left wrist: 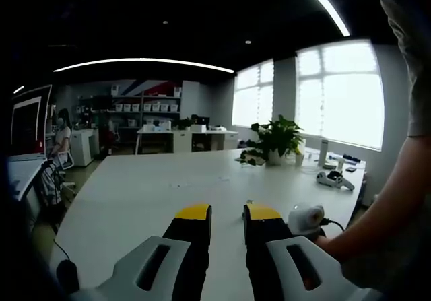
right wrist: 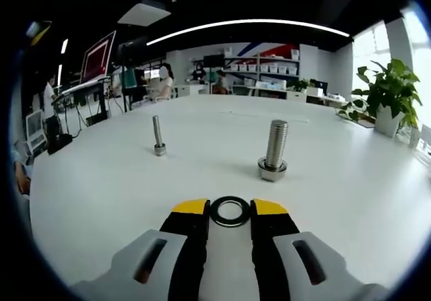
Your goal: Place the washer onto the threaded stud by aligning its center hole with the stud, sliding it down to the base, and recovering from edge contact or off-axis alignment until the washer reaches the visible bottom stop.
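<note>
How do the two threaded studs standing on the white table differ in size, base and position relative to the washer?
The right stud is thick, while the left stud is slim. The right stud carries a washer at its wide hex base; the left stud's base is a small collar. The right stud stands nearer the loose washer, the left stud farther back. Both are upright, silver metal, on the table.

Open white tabletop (right wrist: 350, 180) around thick stud (right wrist: 274, 149) and thin stud (right wrist: 157, 135), well apart.

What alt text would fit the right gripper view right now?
The right gripper pinches a flat washer between its yellow-tipped jaws above a white table. Ahead stand a thick threaded stud and, further left, a thinner stud, both upright.
</note>
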